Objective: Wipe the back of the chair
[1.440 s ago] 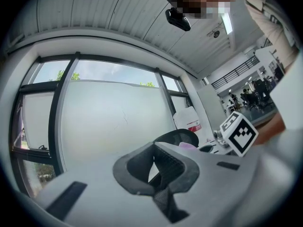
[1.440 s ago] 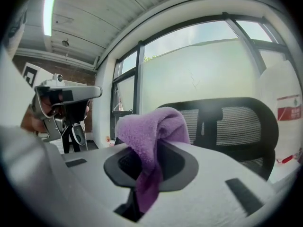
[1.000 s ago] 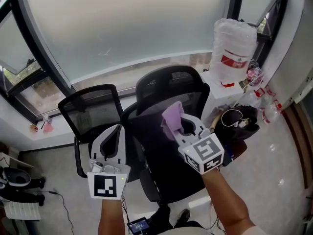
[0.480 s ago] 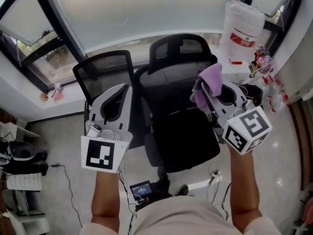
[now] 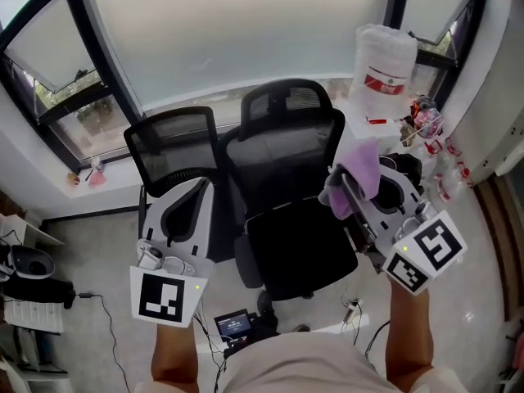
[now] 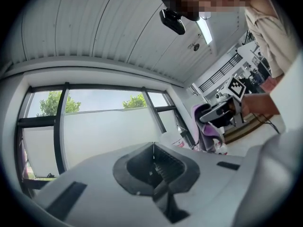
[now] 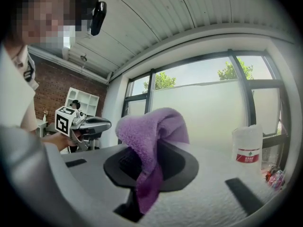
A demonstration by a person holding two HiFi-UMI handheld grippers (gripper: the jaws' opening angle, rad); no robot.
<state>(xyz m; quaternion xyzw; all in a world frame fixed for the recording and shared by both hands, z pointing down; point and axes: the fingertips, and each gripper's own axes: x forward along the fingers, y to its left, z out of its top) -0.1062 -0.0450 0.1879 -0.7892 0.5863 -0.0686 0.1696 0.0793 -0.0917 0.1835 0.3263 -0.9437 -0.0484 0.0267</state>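
The black office chair, its mesh back (image 5: 285, 158) facing me, stands in the middle of the head view with its seat (image 5: 301, 248) below. My right gripper (image 5: 350, 180) is shut on a purple cloth (image 5: 359, 170) beside the chair's right edge, apart from the back. In the right gripper view the cloth (image 7: 150, 135) drapes over the closed jaws. My left gripper (image 5: 195, 193) is shut and holds nothing, left of the seat. Its jaws meet in the left gripper view (image 6: 153, 148), which also shows the cloth (image 6: 208, 129) at the right.
A second chair with a mesh back (image 5: 172, 147) stands left of the first, behind my left gripper. A large water jug (image 5: 383, 56) and small clutter (image 5: 426, 125) sit on the sill at the right. Windows (image 5: 237, 23) run behind. A device (image 5: 236, 324) lies on the floor.
The right gripper with the cloth has moved from in front of the chair back to the chair's right side. The left gripper stays at the left; the head camera has shifted.
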